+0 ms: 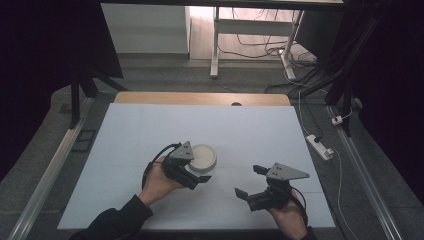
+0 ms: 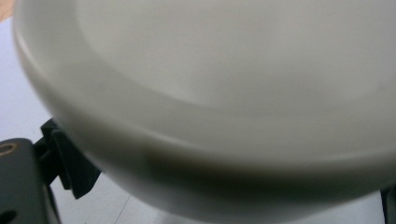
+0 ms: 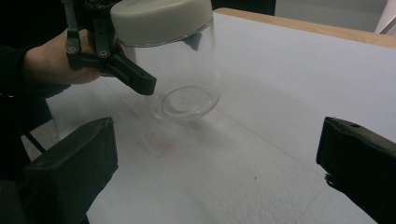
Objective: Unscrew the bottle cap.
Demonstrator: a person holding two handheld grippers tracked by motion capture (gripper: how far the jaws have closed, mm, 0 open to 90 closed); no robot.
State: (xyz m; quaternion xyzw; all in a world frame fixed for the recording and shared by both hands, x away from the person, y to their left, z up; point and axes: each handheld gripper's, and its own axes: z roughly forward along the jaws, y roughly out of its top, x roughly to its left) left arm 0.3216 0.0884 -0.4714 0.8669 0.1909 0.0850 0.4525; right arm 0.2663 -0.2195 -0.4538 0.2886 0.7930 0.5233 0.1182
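A clear glass jar (image 3: pixel 187 79) with a cream lid (image 1: pixel 203 155) is held in my left gripper (image 1: pixel 199 169), which is shut on it just under the lid. One of its black fingers (image 3: pixel 135 79) runs along the jar's near side. The jar looks slightly tilted, and I cannot tell whether its base touches the white sheet (image 1: pixel 150 125). In the left gripper view the lid (image 2: pixel 224 93) looms blurred and very close. My right gripper (image 1: pixel 249 181) is to the jar's right, nearer the front edge, and stands open with nothing between its fingers (image 3: pixel 70 163).
The white sheet covers a wooden table whose far edge (image 1: pixel 200 97) shows. A power strip (image 1: pixel 320 146) and cables lie on the floor at the right. Metal rails (image 1: pixel 45 175) run along both sides. A desk frame (image 1: pixel 215 45) stands beyond.
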